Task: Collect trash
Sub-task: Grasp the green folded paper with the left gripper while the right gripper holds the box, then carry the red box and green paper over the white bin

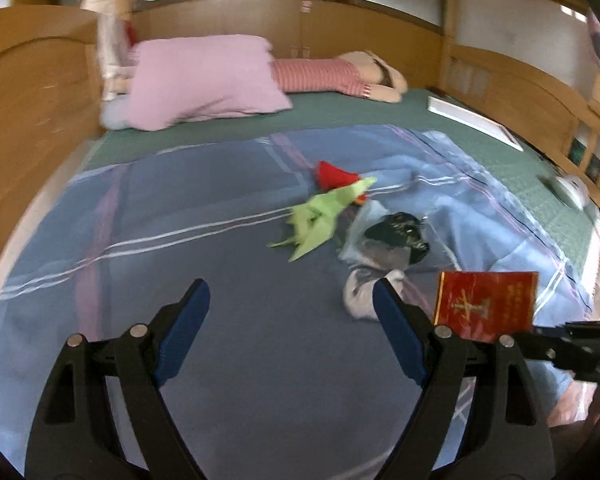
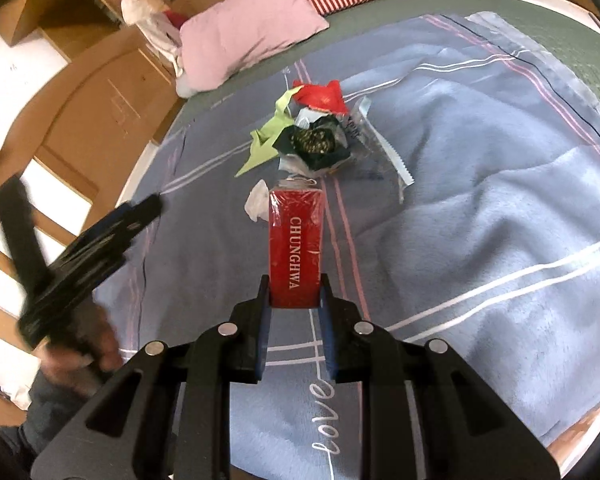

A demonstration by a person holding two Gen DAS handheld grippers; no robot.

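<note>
- The step in hand is judged to be the carrying-off of one picked piece of trash, while the rest of the heap on the bed is left to be collected.
- To the left, the left gripper (image 1: 290,312) is seen with its jaws spread wide and nothing between them; it is held above the blue striped blanket (image 1: 180,240) and is pointed towards the heap.
- Just ahead of it, the green folded paper (image 1: 320,216) is found lying flat on the blanket, with a red scrap (image 1: 332,174) behind it and touching it.
- Further right, a dark crumpled wrapper (image 1: 396,232) is seen inside clear plastic film, and a white crumpled tissue (image 1: 360,292) lies just beside the right-hand jaw of the left gripper, apart from it.
- At the right, the red cigarette pack (image 2: 296,248) is pinched at its lower end by the right gripper (image 2: 295,292), whose jaws are pressed against its two narrow sides; the pack is held upright and appears lifted clear of the blanket.
- No bin or bag is shown in either view, so where the pack is to be dropped cannot be told.
- The next move is judged to call for the left gripper to be lowered over the tissue or the green paper and closed on it; thin, flat paper on soft bedding may be hard to pinch without blanket being caught as well.
</note>
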